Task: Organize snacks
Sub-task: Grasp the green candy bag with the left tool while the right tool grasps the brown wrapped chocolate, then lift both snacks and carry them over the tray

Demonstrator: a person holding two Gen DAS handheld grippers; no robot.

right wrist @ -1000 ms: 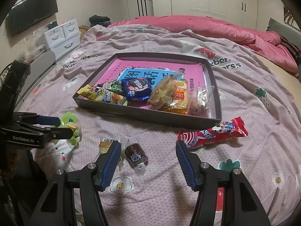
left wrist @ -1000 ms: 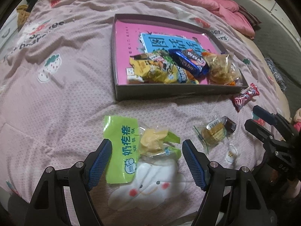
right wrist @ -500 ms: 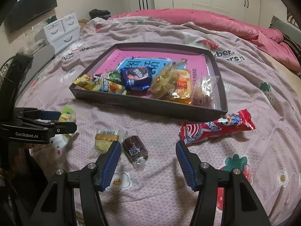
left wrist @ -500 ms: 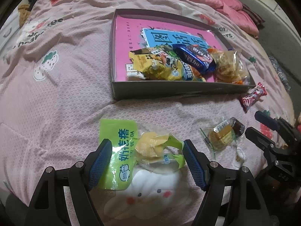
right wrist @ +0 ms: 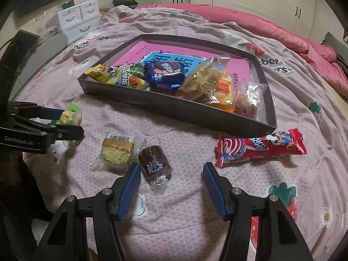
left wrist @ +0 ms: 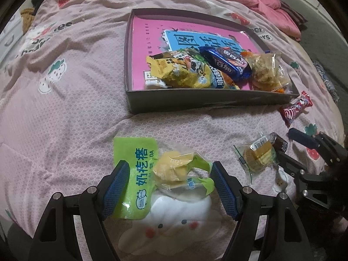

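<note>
Dim warm indoor light, soft shadows, fisheye-warped edges

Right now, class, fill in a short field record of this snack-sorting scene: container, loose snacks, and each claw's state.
container: dark tray on the bedspread, several snacks already inside
loose snacks: green milk snack bag; clear-wrapped cake; brown wrapped roll; red candy pack
left claw: open, fingers either side of the green bag
right claw: open, brown roll just ahead of its left finger

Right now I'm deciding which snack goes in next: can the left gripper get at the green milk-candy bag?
Probably yes: the left gripper is open, straddling the green bag, and nothing lies over it.
</note>
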